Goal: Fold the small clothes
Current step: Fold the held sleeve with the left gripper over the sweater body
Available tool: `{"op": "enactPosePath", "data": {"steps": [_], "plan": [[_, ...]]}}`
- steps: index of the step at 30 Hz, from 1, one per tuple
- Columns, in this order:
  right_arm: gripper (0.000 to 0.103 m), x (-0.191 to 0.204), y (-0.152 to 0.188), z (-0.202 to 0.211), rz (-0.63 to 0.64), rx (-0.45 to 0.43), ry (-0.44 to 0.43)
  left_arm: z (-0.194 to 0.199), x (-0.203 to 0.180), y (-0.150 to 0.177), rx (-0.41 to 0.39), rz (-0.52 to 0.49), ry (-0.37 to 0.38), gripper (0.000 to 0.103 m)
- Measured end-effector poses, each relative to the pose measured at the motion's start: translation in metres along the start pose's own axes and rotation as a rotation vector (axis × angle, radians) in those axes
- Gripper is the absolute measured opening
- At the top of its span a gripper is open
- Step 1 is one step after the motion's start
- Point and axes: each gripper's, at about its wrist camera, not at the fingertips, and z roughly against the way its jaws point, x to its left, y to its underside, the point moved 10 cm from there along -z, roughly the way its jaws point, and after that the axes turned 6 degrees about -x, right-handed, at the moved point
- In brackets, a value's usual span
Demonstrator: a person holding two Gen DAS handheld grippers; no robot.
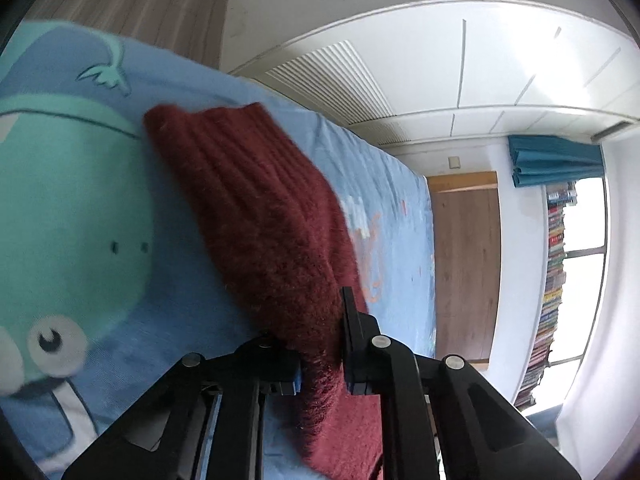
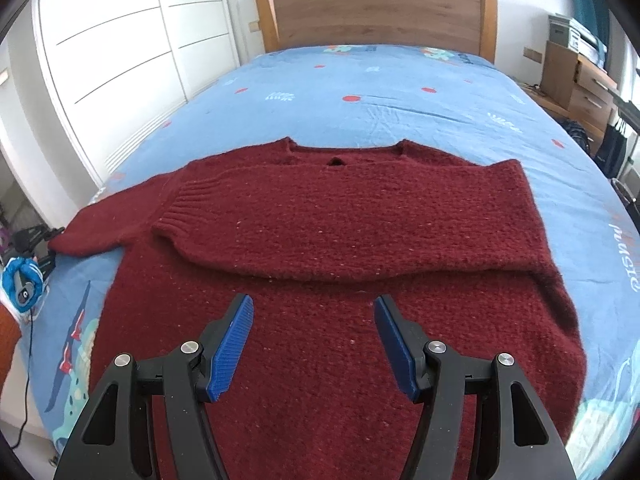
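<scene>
Nearby, headboard (image 2: 376, 12), wardrobe (image 2: 120, 40), dresser (image 2: 576, 80), stacked books (image 1: 554, 276).

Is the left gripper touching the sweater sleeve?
Touching: in the left wrist view the left gripper is shut on the maroon sleeve, knit squeezed between both fingers.

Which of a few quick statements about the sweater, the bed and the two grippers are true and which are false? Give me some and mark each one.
1. The left gripper is shut on the sweater. True: dark red knit is pinched between its fingers.
2. The right gripper is gripping a sleeve. False: its jaws stand open above the sweater's body, holding nothing.
3. One sleeve is folded across the sweater's front. True: its ribbed cuff lies on the chest.
4. The sweater lies on a wooden table. False: it lies on a blue bed sheet.
5. The sweater is green. False: it is dark red.
</scene>
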Motion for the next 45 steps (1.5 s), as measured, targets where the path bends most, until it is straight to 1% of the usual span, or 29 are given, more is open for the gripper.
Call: {"op": "enactPosePath", "data": {"steps": [3, 9, 12, 17, 23, 29, 30, 33, 39, 45], "plan": [[0.066, -0.007, 0.001, 0.007, -0.016, -0.006, 0.001, 0.002, -0.022, 0.010, 0.013, -0.041, 0.020, 0.009], [0.066, -0.018, 0.003, 0.030, -0.040, -0.034, -0.002, 0.004, -0.069, 0.029, 0.025, -0.078, 0.068, 0.008], [0.066, -0.030, 0.004, 0.045, -0.056, -0.049, 0.001, 0.004, -0.095, 0.042, 0.035, -0.097, 0.095, 0.008], [0.066, -0.058, 0.007, 0.072, -0.097, -0.077, 0.017, 0.002, -0.138, 0.073, 0.065, -0.132, 0.144, 0.008], [0.066, -0.099, 0.019, 0.101, -0.158, -0.097, 0.041, -0.005, -0.196, 0.123, 0.129, -0.179, 0.216, 0.008], [0.066, -0.138, 0.037, 0.130, -0.214, -0.108, 0.074, -0.016, -0.247, 0.189, 0.219, -0.217, 0.293, 0.008], [0.066, -0.145, 0.041, 0.135, -0.222, -0.109, 0.081, -0.017, -0.252, 0.195, 0.230, -0.220, 0.300, 0.008], [0.066, -0.160, 0.050, 0.147, -0.242, -0.113, 0.099, -0.020, -0.271, 0.230, 0.285, -0.240, 0.331, 0.008], [0.066, -0.187, 0.064, 0.164, -0.280, -0.117, 0.124, -0.022, -0.301, 0.285, 0.374, -0.290, 0.388, 0.008], [0.066, -0.201, 0.077, 0.173, -0.305, -0.113, 0.142, -0.028, -0.317, 0.340, 0.471, -0.341, 0.403, 0.008]]}}
